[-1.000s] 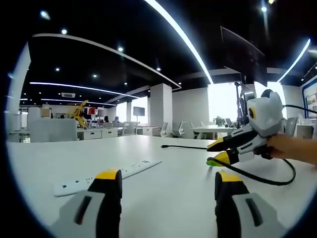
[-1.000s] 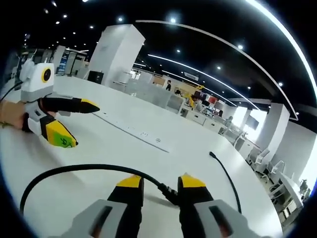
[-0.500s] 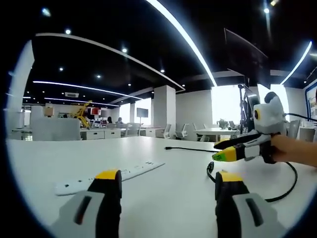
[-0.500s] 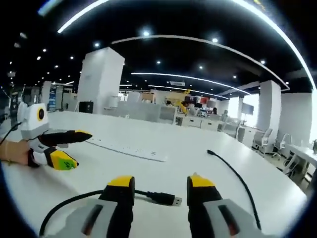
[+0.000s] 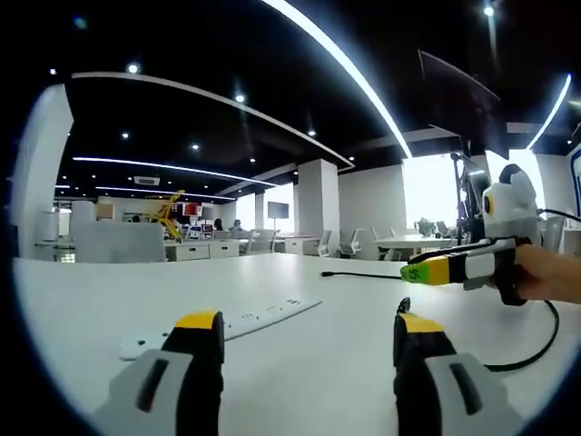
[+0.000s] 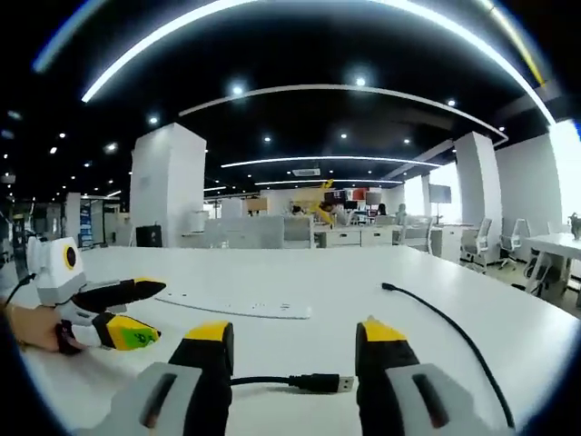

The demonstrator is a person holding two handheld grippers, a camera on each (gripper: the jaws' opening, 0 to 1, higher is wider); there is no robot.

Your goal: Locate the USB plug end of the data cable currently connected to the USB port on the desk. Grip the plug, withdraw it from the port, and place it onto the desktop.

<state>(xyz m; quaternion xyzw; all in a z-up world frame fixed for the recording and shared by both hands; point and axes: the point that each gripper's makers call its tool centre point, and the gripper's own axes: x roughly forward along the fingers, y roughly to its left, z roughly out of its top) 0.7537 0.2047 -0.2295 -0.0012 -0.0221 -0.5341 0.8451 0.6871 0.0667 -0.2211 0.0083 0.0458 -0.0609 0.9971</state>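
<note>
metal-tipped black usb plug (image 6: 325, 383) lies flat on smooth white desk (image 6: 363, 300)

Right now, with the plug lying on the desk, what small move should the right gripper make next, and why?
Probably lift the right gripper back and away: its jaws stand open, and the USB plug lies free on the white desk, unplugged from the power strip.
</note>
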